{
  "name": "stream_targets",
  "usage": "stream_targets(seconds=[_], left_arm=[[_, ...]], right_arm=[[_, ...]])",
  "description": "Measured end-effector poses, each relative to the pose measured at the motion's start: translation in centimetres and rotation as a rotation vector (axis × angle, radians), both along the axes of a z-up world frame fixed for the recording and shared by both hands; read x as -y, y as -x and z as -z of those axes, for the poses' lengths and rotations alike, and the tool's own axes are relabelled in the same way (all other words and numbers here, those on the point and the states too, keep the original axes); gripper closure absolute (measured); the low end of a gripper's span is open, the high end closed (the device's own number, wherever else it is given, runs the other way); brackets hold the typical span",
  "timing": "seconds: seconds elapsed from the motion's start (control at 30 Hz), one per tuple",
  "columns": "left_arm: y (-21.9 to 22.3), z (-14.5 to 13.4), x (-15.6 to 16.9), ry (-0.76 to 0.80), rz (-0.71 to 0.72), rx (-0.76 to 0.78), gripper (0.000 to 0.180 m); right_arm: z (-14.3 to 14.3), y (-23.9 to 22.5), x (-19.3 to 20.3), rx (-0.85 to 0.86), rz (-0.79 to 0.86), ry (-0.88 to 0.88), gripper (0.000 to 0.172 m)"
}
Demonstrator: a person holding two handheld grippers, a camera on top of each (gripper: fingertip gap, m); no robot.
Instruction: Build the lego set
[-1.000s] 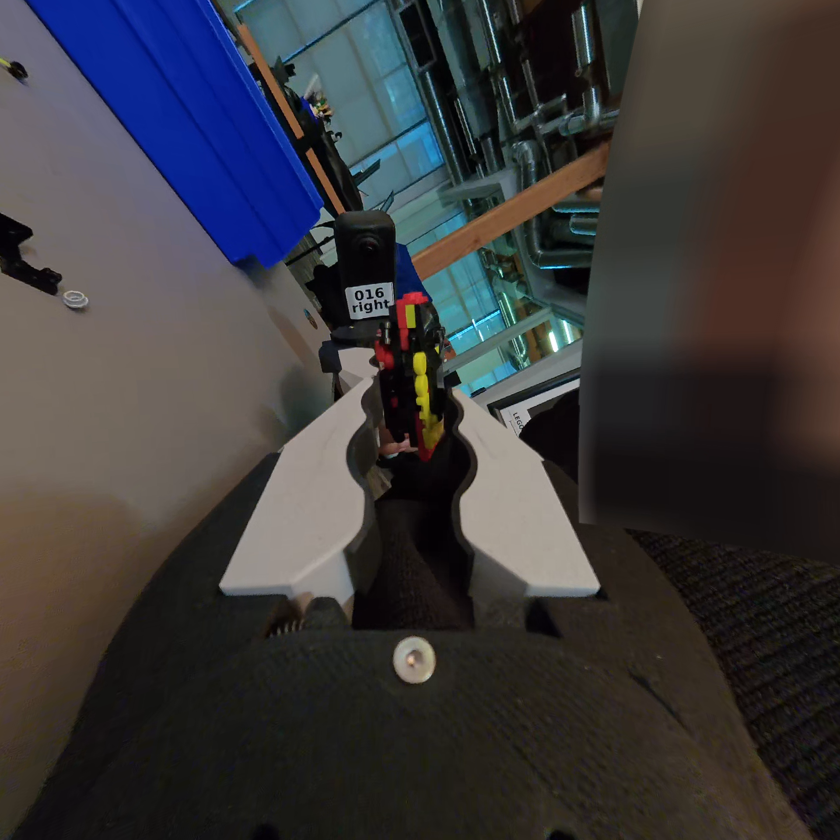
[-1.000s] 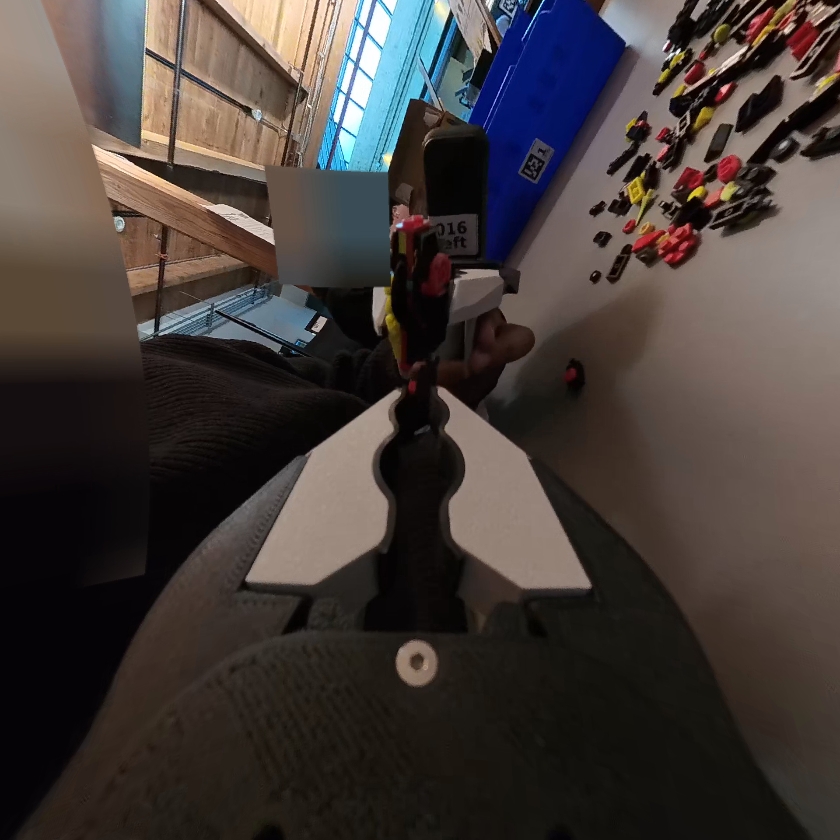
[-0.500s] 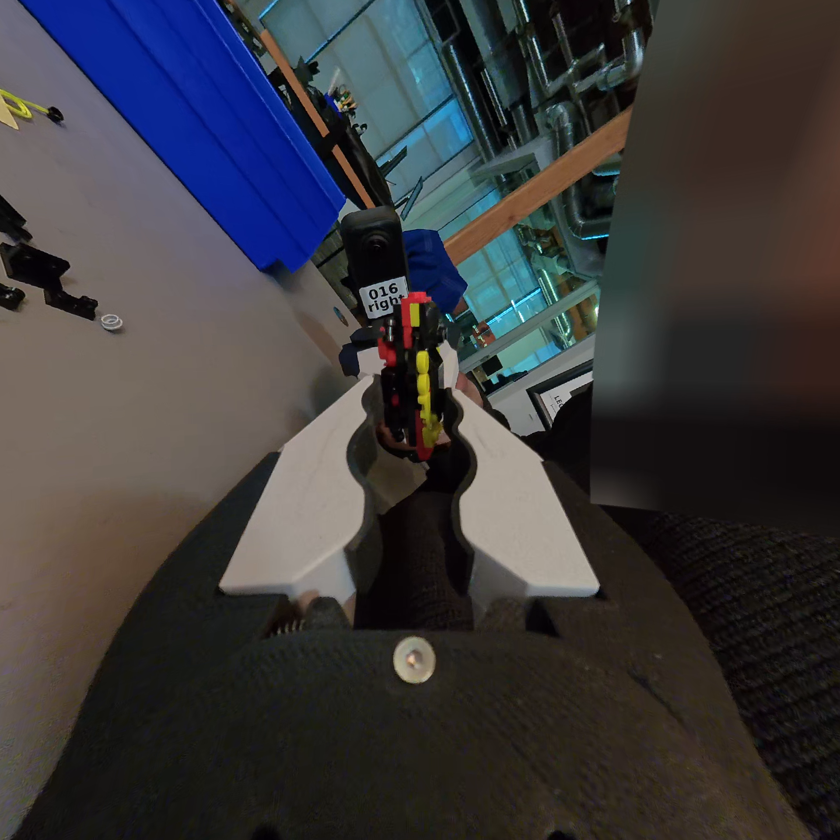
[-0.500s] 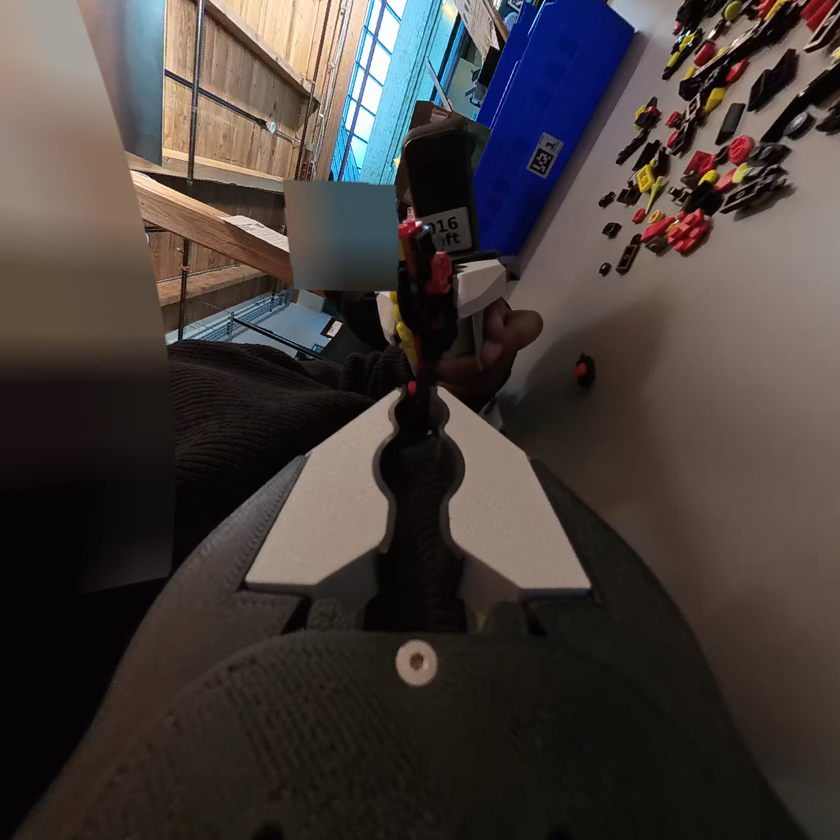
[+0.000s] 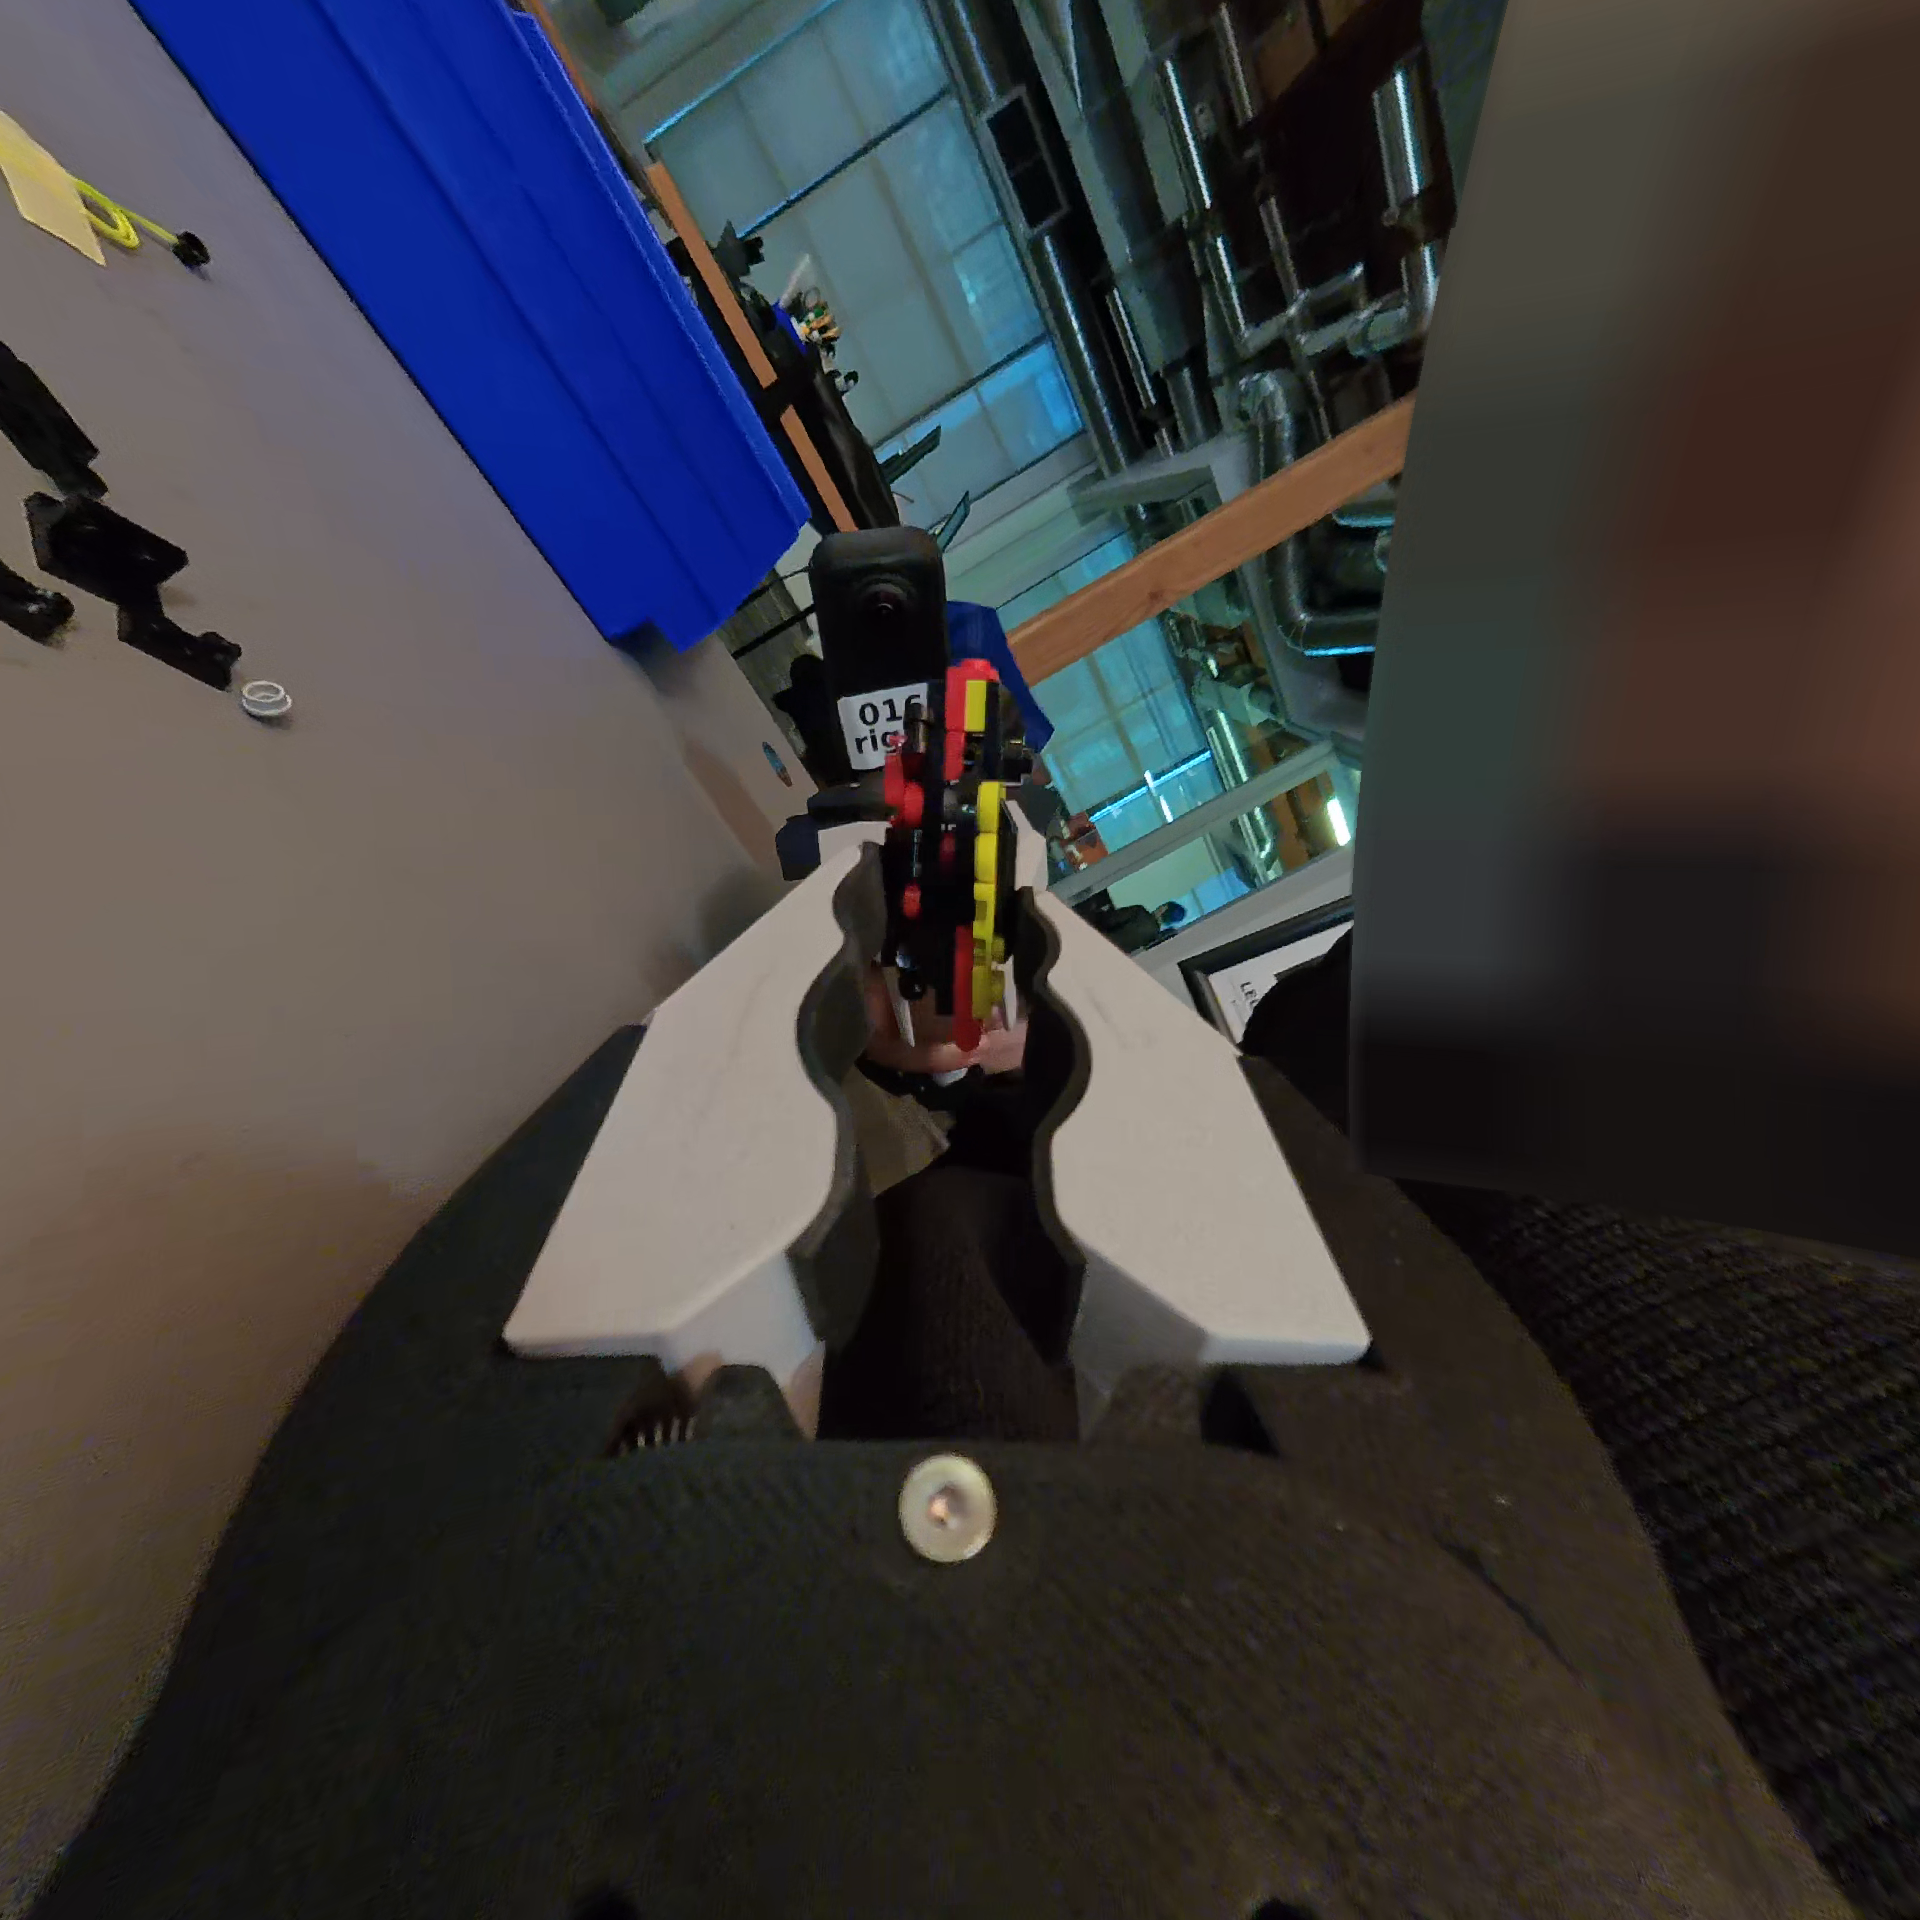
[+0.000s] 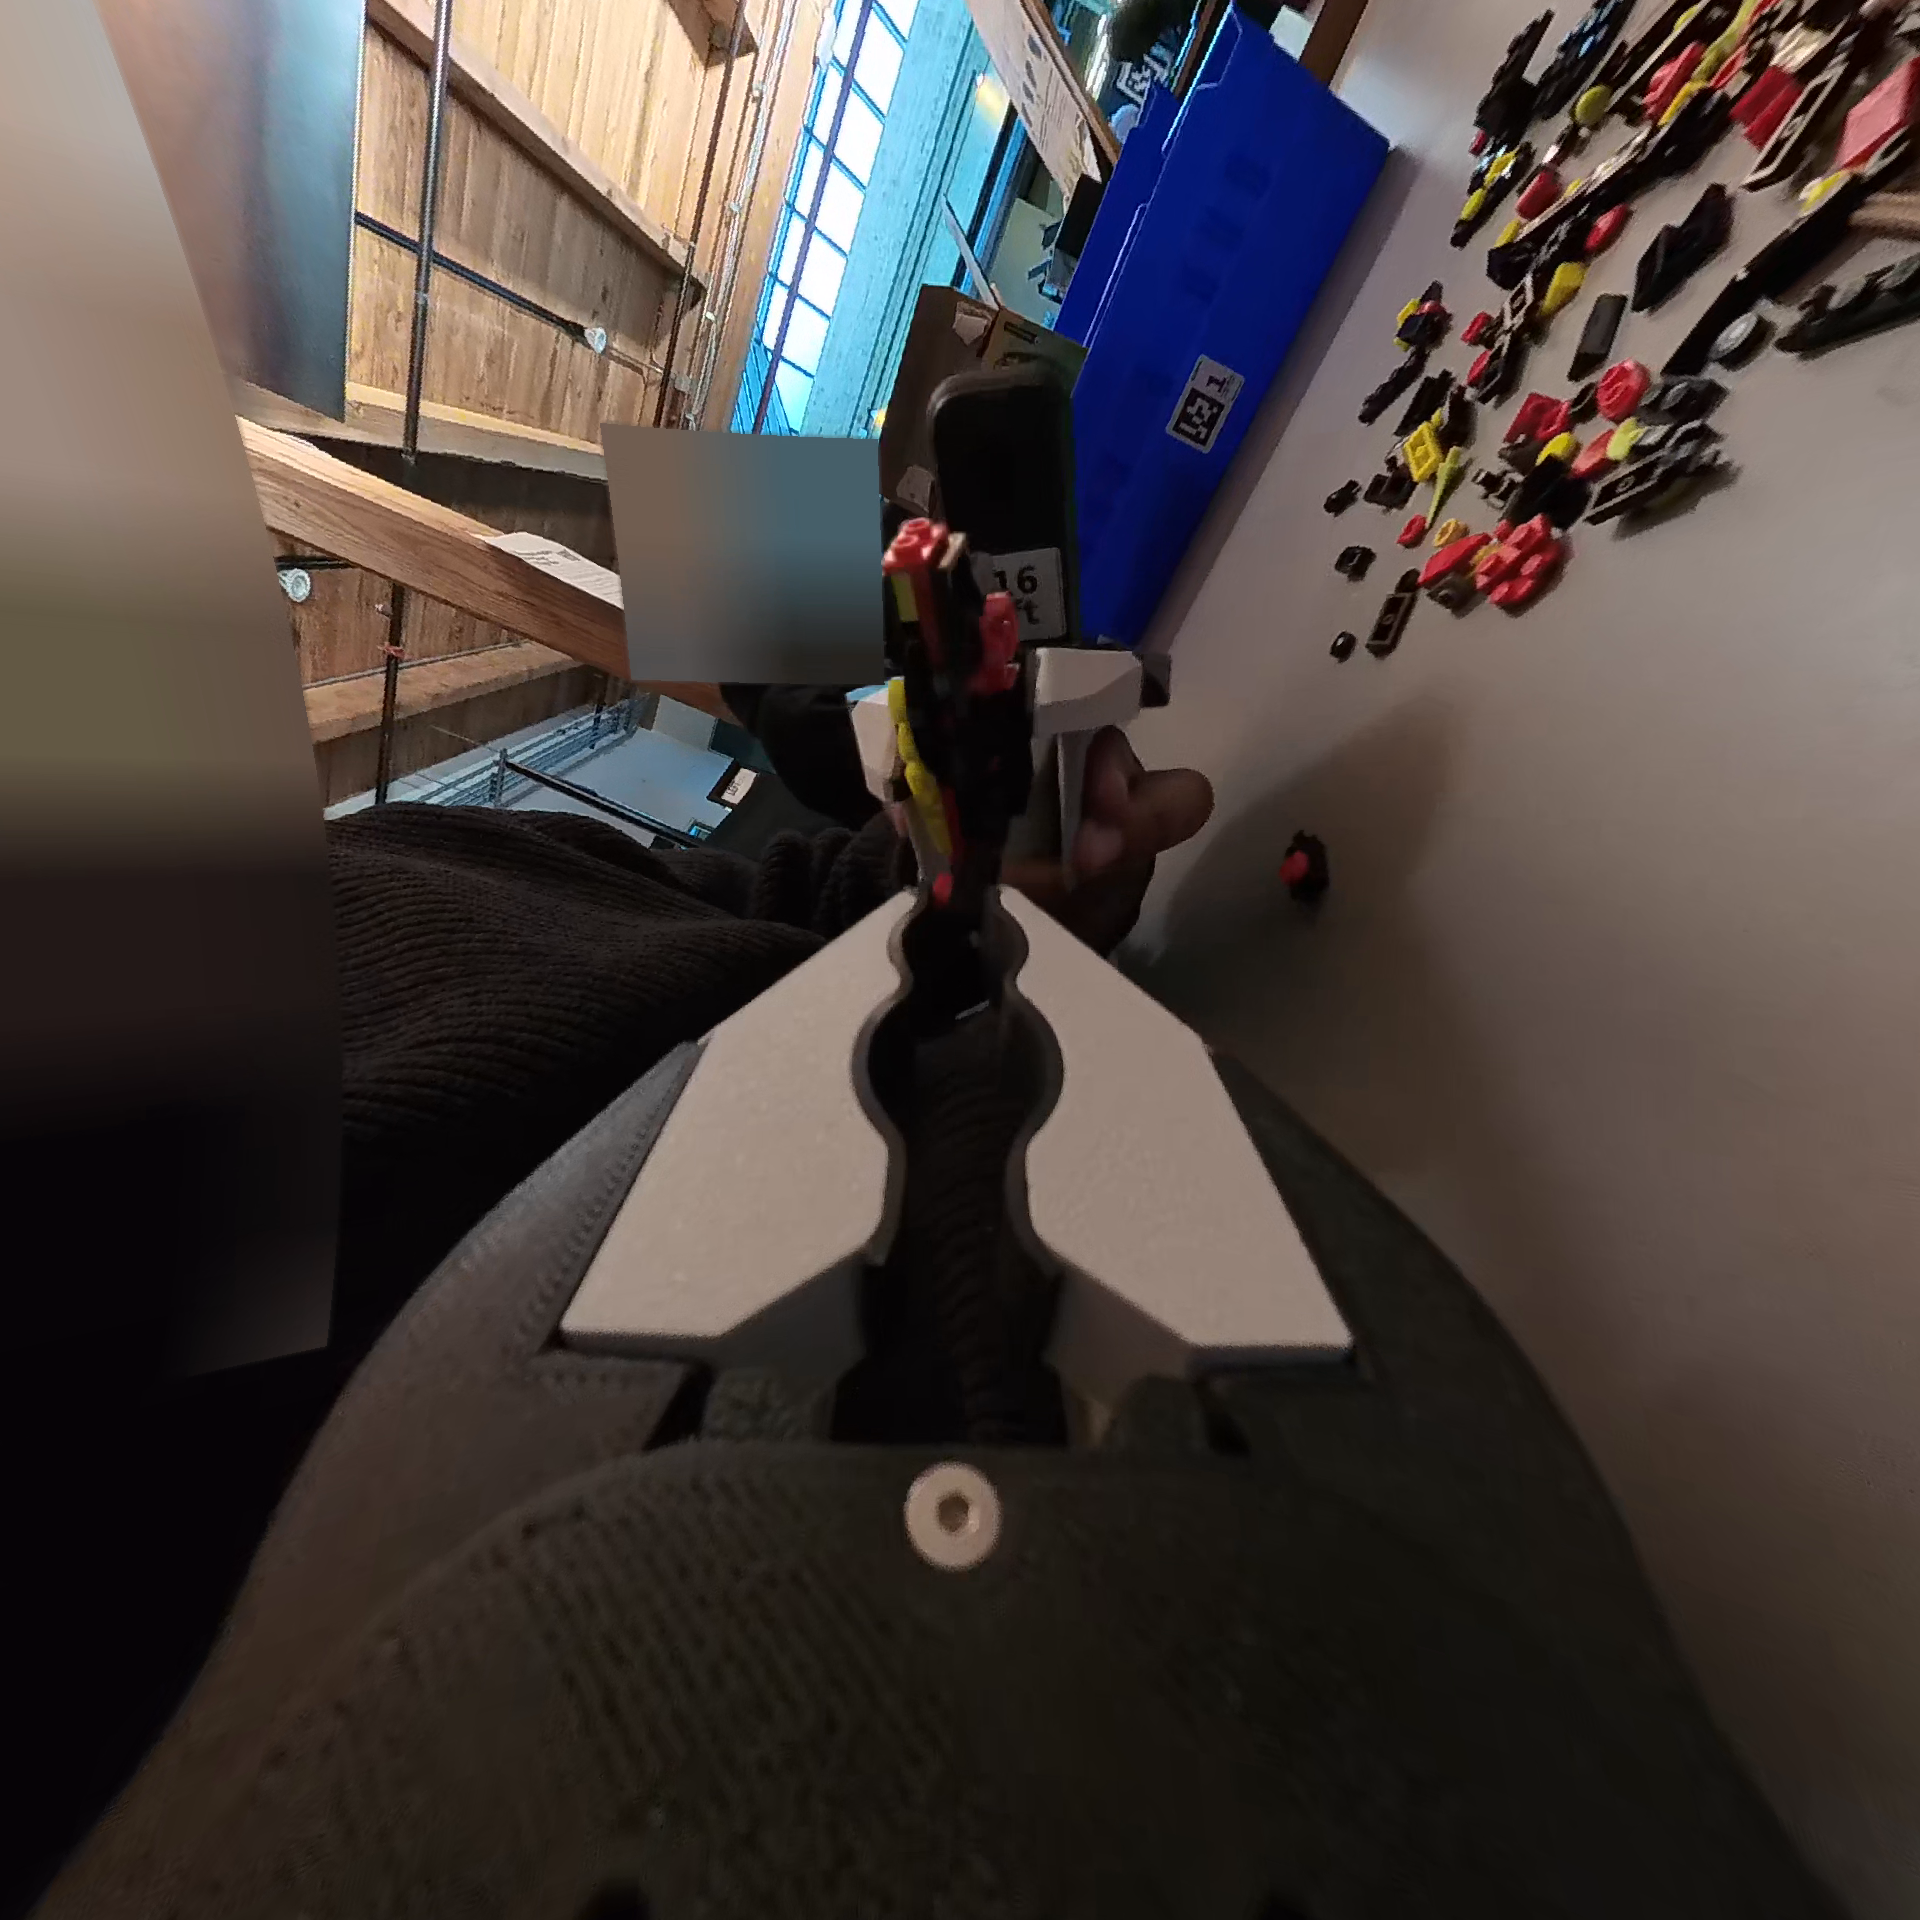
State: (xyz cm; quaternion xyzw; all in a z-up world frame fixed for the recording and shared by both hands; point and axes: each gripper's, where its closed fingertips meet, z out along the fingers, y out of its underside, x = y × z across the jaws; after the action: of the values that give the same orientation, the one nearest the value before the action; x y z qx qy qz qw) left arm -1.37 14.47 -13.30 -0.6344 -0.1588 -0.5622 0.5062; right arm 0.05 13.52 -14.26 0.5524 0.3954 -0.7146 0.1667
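Lying beside the blue plastic bin [image 6: 1226, 260] on the grey desk [image 6: 1558, 935] are scattered red, yellow and black bricks [image 6: 1558, 416]. Both grippers' fingers, left [image 5: 940, 883] and right [image 6: 961, 914], pinch one black, red and yellow brick model [image 5: 951, 862] from opposite ends.

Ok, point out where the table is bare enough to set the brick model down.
Bare grey table lies below the loose brick pile, around one stray red-and-black piece. In the left view, bare table lies below the black parts and blue bin. The pile is crowded.

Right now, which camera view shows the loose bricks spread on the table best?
The right wrist view: the red, yellow and black loose bricks lie spread across the table at upper right. The left wrist view shows only a few black pieces and a small clear ring at its left edge.
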Motion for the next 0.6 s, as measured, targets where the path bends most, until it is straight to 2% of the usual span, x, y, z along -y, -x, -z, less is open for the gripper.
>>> stream_targets(seconds=[0.23, 0.4, 0.5, 0.6], left_arm=[[0.1, 0.0, -0.1, 0.008, -0.014, 0.081, 0.157], [0.5, -0.2, -0.4, 0.001, -0.015, 0.067, 0.157], [0.3, 0.1, -0.6, 0.017, -0.014, -0.002, 0.155], [0.7, 0.8, -0.6, 0.049, -0.027, -0.031, 0.143]], right_arm=[[0.0, 0.2, 0.0, -0.001, 0.008, 0.017, 0.165], [-0.2, 0.3, -0.2, -0.005, 0.017, 0.068, 0.164], [0.0, 0.1, -0.6, 0.001, 0.009, 0.069, 0.164], [0.2, 0.0, -1.1, 0.012, 0.016, 0.051, 0.164]])
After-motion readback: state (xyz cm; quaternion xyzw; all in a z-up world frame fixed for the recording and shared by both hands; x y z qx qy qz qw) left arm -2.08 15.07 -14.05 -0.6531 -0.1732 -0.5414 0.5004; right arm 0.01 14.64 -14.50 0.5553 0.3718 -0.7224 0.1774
